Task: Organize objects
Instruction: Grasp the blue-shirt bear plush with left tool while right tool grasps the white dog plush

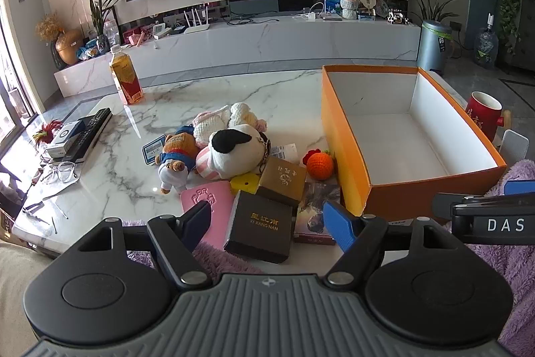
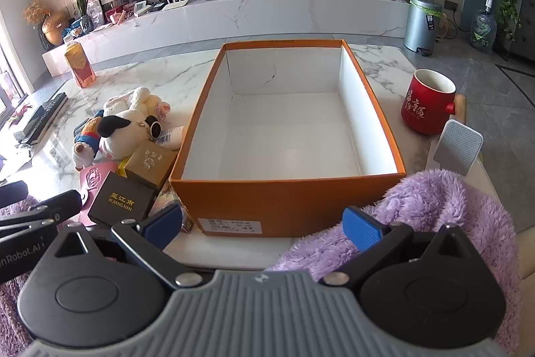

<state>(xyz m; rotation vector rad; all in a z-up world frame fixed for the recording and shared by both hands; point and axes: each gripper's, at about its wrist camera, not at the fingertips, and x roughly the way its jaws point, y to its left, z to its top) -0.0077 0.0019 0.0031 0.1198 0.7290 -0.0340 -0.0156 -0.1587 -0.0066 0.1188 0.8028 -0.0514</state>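
Note:
An empty orange box [image 1: 347,129] with a white inside stands on the marble table; it also shows in the right wrist view [image 2: 287,199]. Left of it lies a pile: a black box [image 1: 259,225], a gold box [image 1: 282,179], a pink card holder [image 1: 209,199], a white plush dog [image 1: 234,153], a small bear [image 1: 177,158], a crochet orange [image 1: 320,165] and a yellow piece [image 1: 245,182]. My left gripper [image 1: 272,223] is open, just in front of the black box. My right gripper [image 2: 264,225] is open, in front of the orange box's near wall.
A red mug [image 2: 428,106] stands right of the box. A tea bottle [image 1: 125,79], remote [image 1: 90,132] and glasses [image 1: 62,173] sit at the left. A purple fluffy cloth [image 2: 434,209] lies at the near edge. A TV bench runs behind the table.

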